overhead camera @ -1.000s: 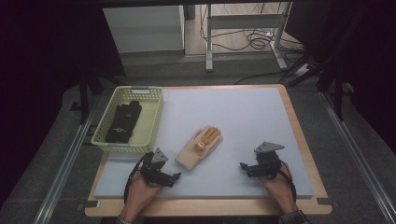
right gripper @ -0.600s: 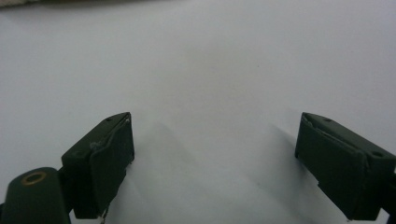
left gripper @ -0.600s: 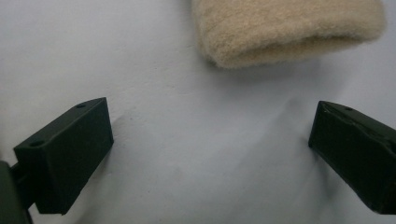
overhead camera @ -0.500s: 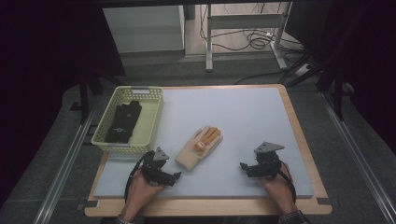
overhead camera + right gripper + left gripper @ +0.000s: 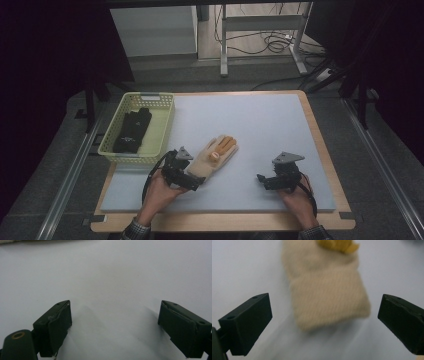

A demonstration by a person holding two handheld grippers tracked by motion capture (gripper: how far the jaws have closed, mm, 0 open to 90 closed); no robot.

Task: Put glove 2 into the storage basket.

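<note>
While jaws gape, left hand-held gripper (image 5: 192,181) straddles glove (image 5: 215,155) cuff, likely for pickup; right hand-held gripper (image 5: 264,180), jaws apart, idles well right of glove.

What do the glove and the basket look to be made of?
Glove: knitted beige fabric, matte; ribbed weave shows in the left gripper view. Its fingers look orange, perhaps rubber-coated, but too blurred to tell. Basket: pale yellow-green, probably moulded plastic, given its stiff perforated lattice walls.

Yellow basket (image 5: 164,127) w/ black gloves (image 5: 132,131) inside. Tan glove w/ orange fingers (image 5: 215,155) lies flat just right of basket, on grey mat (image 5: 260,125). Cables (image 5: 280,42) on floor beyond basket, to its right.
</note>
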